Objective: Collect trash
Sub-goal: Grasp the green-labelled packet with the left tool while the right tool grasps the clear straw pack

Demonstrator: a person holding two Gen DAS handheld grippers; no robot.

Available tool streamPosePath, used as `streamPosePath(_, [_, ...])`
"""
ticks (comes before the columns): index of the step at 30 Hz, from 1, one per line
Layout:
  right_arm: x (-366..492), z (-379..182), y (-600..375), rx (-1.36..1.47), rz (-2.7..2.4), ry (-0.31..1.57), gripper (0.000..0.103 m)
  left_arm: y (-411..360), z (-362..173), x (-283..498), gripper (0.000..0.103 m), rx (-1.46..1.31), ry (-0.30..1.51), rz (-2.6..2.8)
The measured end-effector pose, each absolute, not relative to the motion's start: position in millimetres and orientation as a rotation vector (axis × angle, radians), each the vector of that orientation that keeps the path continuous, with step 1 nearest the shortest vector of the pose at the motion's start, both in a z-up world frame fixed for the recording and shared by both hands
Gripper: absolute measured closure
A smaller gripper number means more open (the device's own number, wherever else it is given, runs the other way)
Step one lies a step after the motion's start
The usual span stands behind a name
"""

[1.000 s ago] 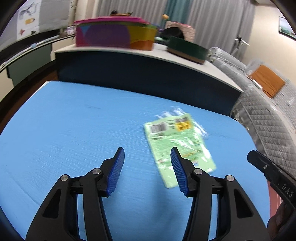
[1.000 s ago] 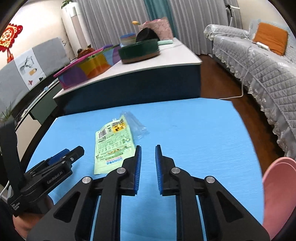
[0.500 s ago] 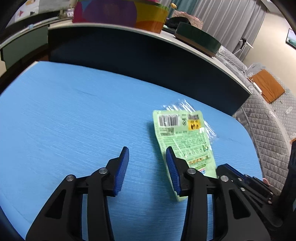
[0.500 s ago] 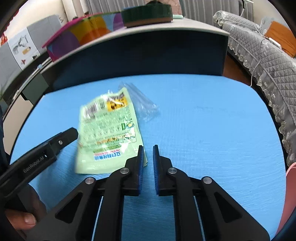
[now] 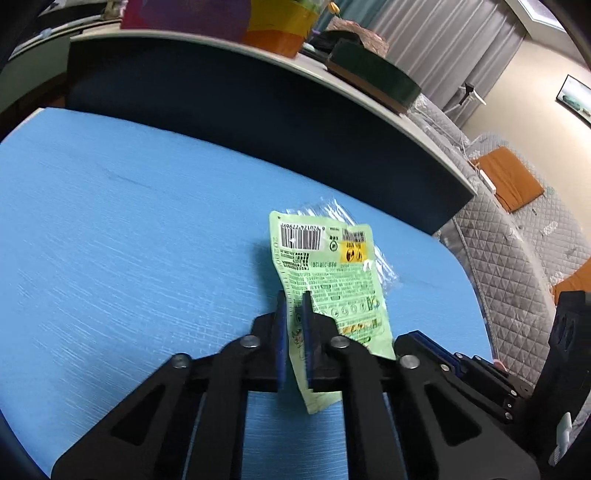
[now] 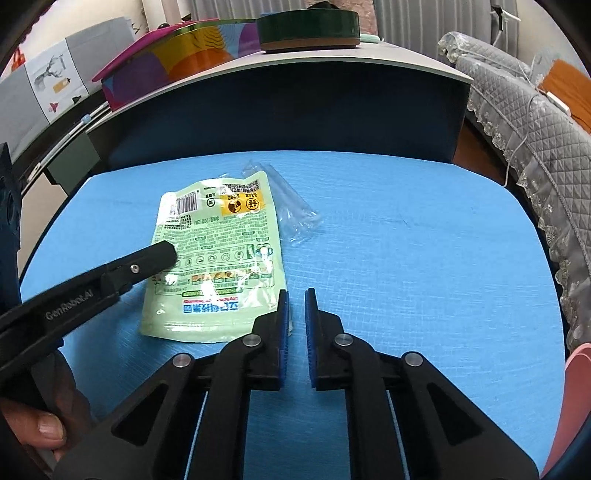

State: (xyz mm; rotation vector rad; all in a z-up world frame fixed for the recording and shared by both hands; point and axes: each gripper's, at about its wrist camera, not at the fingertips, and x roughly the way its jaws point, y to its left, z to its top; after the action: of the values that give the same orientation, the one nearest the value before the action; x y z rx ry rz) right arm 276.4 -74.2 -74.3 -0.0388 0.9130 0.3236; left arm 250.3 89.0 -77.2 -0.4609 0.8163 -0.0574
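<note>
- Since left gripper (image 5: 293,332) pinches only the green wrapper's (image 5: 328,280) near edge, slick film may slip out.
- Right gripper (image 6: 296,332): narrow gap, empty, just right of wrapper.

**Around the blue table: counter, sofa and wall**

The blue table (image 6: 424,258) serves as the landmark. Directly behind its far edge stands a dark blue counter (image 6: 295,110) with a pale top. On that top, toward the left, lies a multicoloured box (image 6: 177,62) with a magenta lid; to its right sits a round dark green container (image 6: 308,29) on a brown base. Grey curtains (image 5: 443,44) hang beyond the counter. To the right of the table runs a grey quilted sofa (image 6: 535,122) with lace trim, an orange cushion (image 5: 511,177) lying on it. At the table's near right corner a pink rim (image 6: 576,387) shows. Left of the table, a wall poster (image 6: 55,81) carries small drawings.
</note>
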Motion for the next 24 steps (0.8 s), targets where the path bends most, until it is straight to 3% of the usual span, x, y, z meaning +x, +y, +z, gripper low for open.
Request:
streamPosePath(2, [280, -71, -76, -0.030, 0.322, 0.892, 0.089, 93, -72, 249, 0.101, -0.442, 0.791, -0.024])
streamPosePath(11, [320, -61, -56, -0.068, 0.327, 0.824, 0.057, 122, -59, 241, 0.101, -0.457, 0.753, 0.140])
streamPosePath(17, [343, -74, -38, -0.122, 0.358, 0.885, 0.054, 136, -60, 240, 0.101, -0.465, 0.769, 0.173])
streamPosePath(18, [342, -75, -34, -0.137, 0.367, 0.890, 0.058, 135, -59, 240, 0.101, -0.463, 0.767, 0.172])
streamPosePath(22, [335, -74, -30, -0.154, 0.384, 0.891, 0.088, 132, -56, 242, 0.101, -0.445, 0.763, 0.171])
streamPosePath(24, [332, -72, -33, -0.136, 0.392, 0.899, 0.096, 129, -55, 241, 0.101, -0.443, 0.763, 0.168])
